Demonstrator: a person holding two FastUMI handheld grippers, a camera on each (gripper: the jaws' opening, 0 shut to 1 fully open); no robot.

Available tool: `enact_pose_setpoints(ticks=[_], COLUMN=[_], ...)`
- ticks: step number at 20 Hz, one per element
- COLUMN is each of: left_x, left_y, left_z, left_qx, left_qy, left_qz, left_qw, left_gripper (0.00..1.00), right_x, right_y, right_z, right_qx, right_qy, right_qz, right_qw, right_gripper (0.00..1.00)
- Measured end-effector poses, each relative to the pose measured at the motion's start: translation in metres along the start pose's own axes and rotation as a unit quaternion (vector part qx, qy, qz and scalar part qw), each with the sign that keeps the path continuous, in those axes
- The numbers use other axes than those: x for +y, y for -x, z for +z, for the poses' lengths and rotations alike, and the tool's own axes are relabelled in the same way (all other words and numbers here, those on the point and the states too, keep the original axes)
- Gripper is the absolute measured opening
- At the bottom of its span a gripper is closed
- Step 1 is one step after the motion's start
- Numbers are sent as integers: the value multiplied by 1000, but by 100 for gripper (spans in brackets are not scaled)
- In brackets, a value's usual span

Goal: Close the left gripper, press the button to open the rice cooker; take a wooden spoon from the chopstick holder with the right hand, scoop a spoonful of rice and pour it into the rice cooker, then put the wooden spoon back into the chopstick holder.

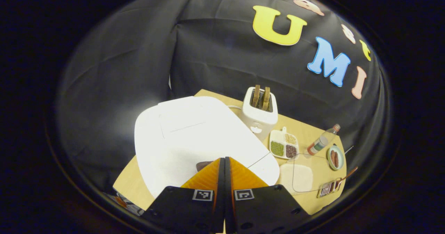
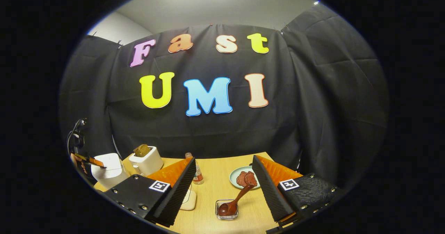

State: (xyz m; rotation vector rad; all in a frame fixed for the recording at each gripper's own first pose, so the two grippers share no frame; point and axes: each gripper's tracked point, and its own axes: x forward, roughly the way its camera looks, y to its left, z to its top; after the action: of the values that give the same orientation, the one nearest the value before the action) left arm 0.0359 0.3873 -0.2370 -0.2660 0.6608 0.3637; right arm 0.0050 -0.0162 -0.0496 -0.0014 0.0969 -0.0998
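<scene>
My left gripper (image 1: 224,162) has its jaws pressed together, with nothing between them, and it hangs over the near edge of the white rice cooker (image 1: 194,140), whose lid lies flat and closed. Just beside the tips, on the cooker's lid, sits a small dark button (image 1: 203,165). Beyond the cooker stands a white toaster (image 1: 260,114) with two slices in its slots, and past that a divided dish of grains (image 1: 284,144), a bottle (image 1: 322,140) and a small plate (image 1: 336,157), all on the wooden bench (image 1: 130,187).

My right gripper (image 2: 223,185) has its jaws spread wide apart, gripping nothing. Between them, away from the cooker (image 2: 107,169), the wooden spoon (image 2: 236,201) rests with its bowl in a small clear holder (image 2: 226,209), its handle leaning toward a green plate (image 2: 235,176) of brown food. A clear container of rice (image 1: 301,177) lies near the cooker's side.
</scene>
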Motion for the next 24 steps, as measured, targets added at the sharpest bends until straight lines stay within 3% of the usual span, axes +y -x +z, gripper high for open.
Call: enact_pose_setpoints(ticks=[7,14,17,19,20,21,22,24], left_x=[2,6,-13,-45,-65,-83,-99,-140], left_y=[-1,72,119,144,162,176,184,200], left_z=[0,82,109,112,108,99,90,70], left_qx=[7,-147,-200,-241,-262,-278,-289,-306], left_qy=[-30,-8,-4,2,1,-6,-13,-33], left_qz=[26,64,45,6,-16,-28,-38,-60], left_qw=[999,987,979,971,965,960,957,950], left_gripper=[9,9,5,31,55,61,75,77], right_x=[6,-2,-9,-15,-18,-23,-25,-28], right_y=[4,4,2,-1,-3,-6,-8,-11], right_z=[-14,-10,-11,-13,-14,-16,-18,-20], right_qx=[15,12,11,11,11,14,18,22], right_qy=[2,8,2,3,4,4,2,-1], right_qz=[13,17,14,12,9,5,3,5], right_qw=[1000,1000,1000,1000,1000,1000,1000,1000], right_gripper=[98,98,98,98,98,98,98,98])
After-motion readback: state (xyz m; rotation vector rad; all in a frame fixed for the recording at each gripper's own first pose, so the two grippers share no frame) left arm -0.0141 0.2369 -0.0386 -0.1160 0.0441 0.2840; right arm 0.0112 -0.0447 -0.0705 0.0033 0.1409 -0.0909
